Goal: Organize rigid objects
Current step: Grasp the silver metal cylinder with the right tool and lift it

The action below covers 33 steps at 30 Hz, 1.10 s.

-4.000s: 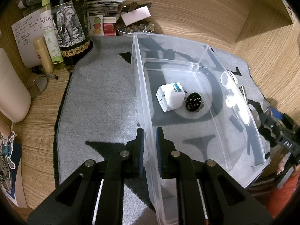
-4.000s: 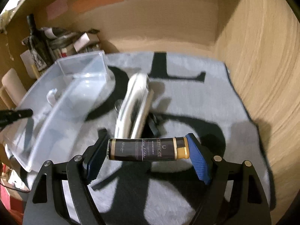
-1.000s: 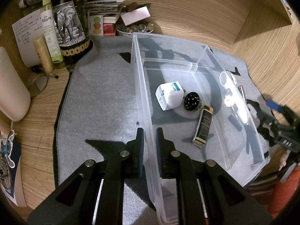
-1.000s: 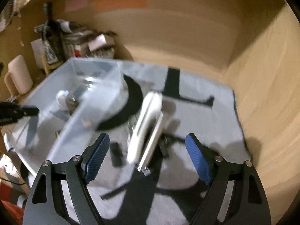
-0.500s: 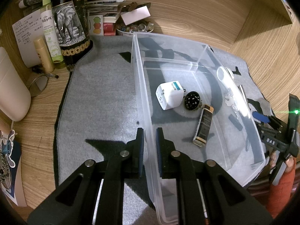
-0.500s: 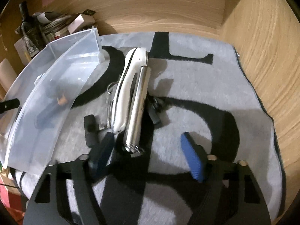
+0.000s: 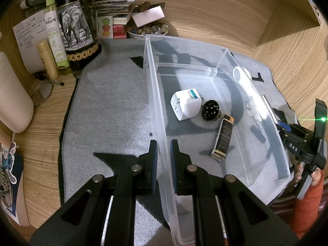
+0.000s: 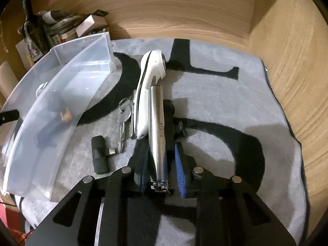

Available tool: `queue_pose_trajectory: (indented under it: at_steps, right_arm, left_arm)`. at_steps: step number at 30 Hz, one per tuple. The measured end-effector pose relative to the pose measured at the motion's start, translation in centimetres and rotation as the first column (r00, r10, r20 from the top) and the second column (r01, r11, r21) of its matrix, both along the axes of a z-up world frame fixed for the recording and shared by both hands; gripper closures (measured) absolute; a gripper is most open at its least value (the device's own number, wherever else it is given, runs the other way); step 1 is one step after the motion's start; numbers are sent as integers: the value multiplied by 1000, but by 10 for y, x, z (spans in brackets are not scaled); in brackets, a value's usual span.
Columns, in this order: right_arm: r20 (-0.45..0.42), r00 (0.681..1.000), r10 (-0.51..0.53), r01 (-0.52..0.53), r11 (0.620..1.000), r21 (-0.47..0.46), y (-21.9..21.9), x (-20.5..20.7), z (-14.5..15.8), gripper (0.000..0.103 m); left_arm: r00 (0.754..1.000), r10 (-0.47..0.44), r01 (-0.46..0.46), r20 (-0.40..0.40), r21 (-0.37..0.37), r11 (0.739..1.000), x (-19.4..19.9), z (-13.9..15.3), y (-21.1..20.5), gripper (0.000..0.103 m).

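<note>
Jaws around silver tool [image 8: 158, 135]

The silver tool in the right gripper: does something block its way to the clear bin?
Only the near wall of the clear bin stands between; the silver tool must go over it. The white handheld device and keys lie beside the right gripper.

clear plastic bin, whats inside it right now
Inside the clear plastic bin: a white plug adapter, a round black perforated disc and a dark tube with a gold cap. Any small item against the glare-blurred far wall cannot be ruled out.
</note>
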State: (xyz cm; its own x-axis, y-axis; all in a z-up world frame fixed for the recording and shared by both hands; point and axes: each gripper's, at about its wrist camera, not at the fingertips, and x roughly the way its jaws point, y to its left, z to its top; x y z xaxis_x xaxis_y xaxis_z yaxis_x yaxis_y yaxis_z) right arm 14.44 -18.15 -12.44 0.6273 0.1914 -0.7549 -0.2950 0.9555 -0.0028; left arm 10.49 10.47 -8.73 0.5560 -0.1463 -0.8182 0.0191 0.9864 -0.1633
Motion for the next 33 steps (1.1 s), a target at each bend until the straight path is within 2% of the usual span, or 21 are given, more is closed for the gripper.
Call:
queue_pose_trajectory:
  at_steps: [1,9,14,23,33]
  right_arm:
    - [1,1000,-6,6,1000,5,-3,-2,1,89]
    - [31,998,-58,57,997,46,-23,-11,13,89]
    - [76,996,-49,45,997,64,-21,-15,31,89]
    - [197,980,33,-47,996,71,7,-15,72,89]
    - [319,936,147,-182,980,80,53,-21,112,89]
  left_arm:
    - [1000,0,0,0,0,1000,0,0,0,91]
    - [1000,0,0,0,1,1000,0,-1,1,91]
    - [1000,-1,1,0,1,1000,0,-1,0,91]
    - [1000,-1,1,0,1,1000,0,-1,1,91]
    - [1000,-1,1,0,2,1000,0,-1,1,91]
